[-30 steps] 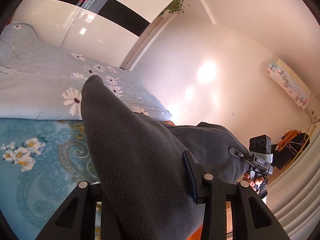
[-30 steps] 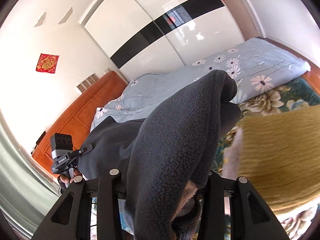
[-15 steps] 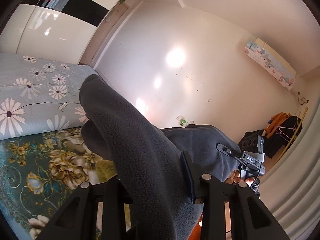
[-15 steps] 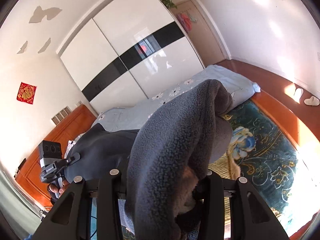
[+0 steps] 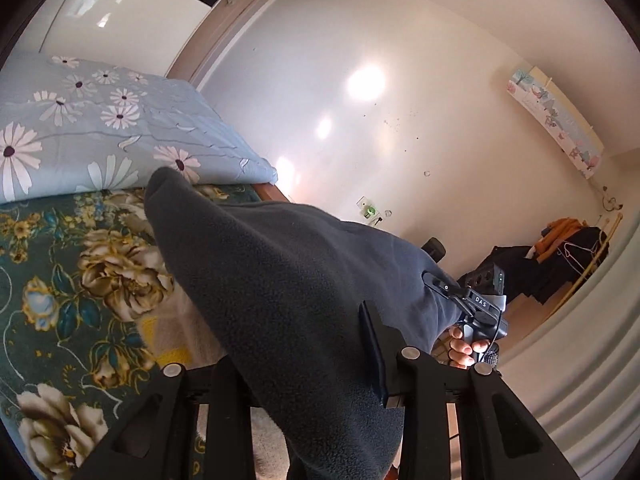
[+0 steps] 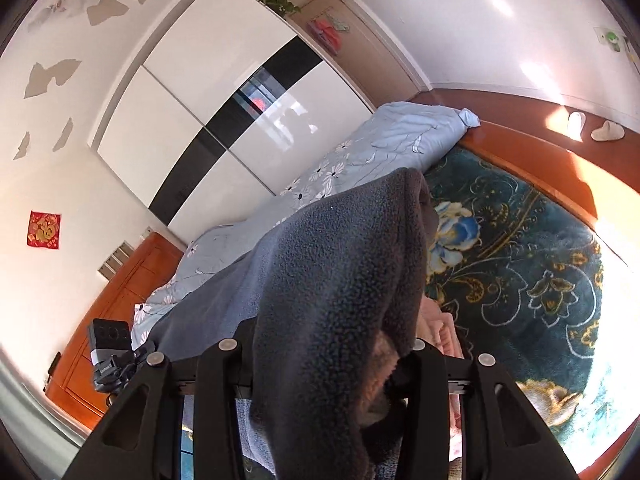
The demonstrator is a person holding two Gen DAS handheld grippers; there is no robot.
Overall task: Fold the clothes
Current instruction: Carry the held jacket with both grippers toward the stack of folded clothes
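A dark grey fleece garment (image 5: 280, 272) hangs stretched between my two grippers above the bed. My left gripper (image 5: 300, 360) is shut on one thick edge of it, and the cloth drapes over and hides the fingertips. In the right wrist view the same garment (image 6: 340, 264) bulges up between the fingers of my right gripper (image 6: 324, 352), which is shut on a bunched fold. Each view shows the other gripper at the garment's far end: the right gripper (image 5: 434, 282) with a hand (image 5: 464, 350) on its handle, and the left gripper (image 6: 140, 354).
Under the garment lies a dark teal floral bedsheet (image 6: 520, 260) with a folded light blue daisy quilt (image 5: 100, 132) along its far side. A pale yellow-white cloth (image 5: 176, 332) and a pink cloth (image 6: 440, 328) lie below. Wardrobe (image 6: 240, 80), wooden headboard (image 6: 120, 288), clothes rack (image 5: 568, 256).
Both grippers have carried the garment sideways along the bed and lower. The yellow blanket has left the right wrist view, and the bed's foot and floor have come in.
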